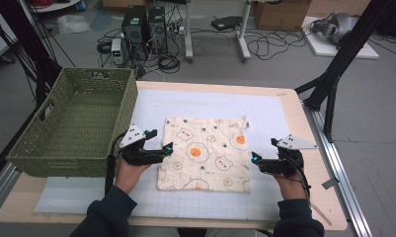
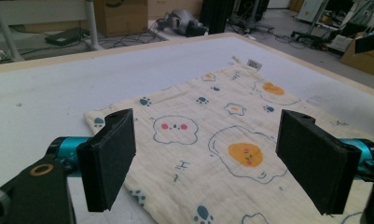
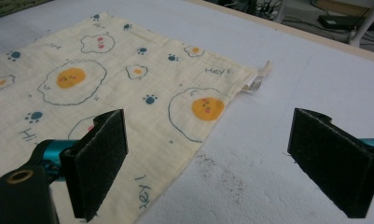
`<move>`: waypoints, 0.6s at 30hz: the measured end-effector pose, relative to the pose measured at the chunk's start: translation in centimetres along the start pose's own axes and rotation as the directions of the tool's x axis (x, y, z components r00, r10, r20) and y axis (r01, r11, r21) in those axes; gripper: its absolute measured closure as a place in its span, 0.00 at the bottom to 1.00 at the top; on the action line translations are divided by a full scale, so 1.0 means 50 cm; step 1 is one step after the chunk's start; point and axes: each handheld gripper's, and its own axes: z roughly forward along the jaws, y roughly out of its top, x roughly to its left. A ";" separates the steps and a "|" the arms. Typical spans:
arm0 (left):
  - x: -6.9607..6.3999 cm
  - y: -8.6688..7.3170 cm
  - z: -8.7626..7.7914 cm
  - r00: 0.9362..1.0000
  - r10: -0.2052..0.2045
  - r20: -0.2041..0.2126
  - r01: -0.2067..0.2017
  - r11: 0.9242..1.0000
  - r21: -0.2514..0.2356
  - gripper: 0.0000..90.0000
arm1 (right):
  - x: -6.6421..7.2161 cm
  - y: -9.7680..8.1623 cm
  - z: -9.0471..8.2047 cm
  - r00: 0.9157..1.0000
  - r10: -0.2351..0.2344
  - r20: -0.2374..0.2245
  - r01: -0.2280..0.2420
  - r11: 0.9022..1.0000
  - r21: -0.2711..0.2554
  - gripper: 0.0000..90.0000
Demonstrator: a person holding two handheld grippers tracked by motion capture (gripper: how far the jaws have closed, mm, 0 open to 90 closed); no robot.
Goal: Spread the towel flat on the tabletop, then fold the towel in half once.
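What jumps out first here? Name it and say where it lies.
The cream cloth printed with fried eggs and paw prints lies flat mid-table on the white mat. An open left gripper and right gripper flank its near corners, holding nothing. A green basket stands at the table's left edge.

This looked like a lab or workshop set up for recording. On the bare grey floor behind the table point(image 1: 289, 98) stood two computer towers point(image 1: 145, 25) amid loose cables point(image 1: 264, 47), with cardboard boxes point(image 1: 279, 14) nearby. Black metal frame struts point(image 1: 341, 59) rose beside the table, which carried a white gridded mat point(image 1: 264, 113).
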 end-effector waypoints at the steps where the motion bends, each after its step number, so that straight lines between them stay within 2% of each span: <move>1: 0.000 0.000 -0.001 1.000 0.000 -0.002 0.000 1.000 0.000 0.23 | 0.002 0.000 -0.001 1.000 0.005 0.000 -0.005 1.000 -0.003 0.13; 10: 0.006 -0.006 -0.001 1.000 -0.024 0.006 0.024 0.999 0.029 0.23 | 0.000 -0.002 0.006 1.000 0.005 -0.005 -0.005 1.000 0.006 0.13; 18: 0.012 -0.015 0.004 0.999 -0.034 -0.012 0.035 0.998 0.053 0.23 | 0.003 -0.002 0.014 1.000 0.008 -0.023 -0.008 1.000 0.026 0.13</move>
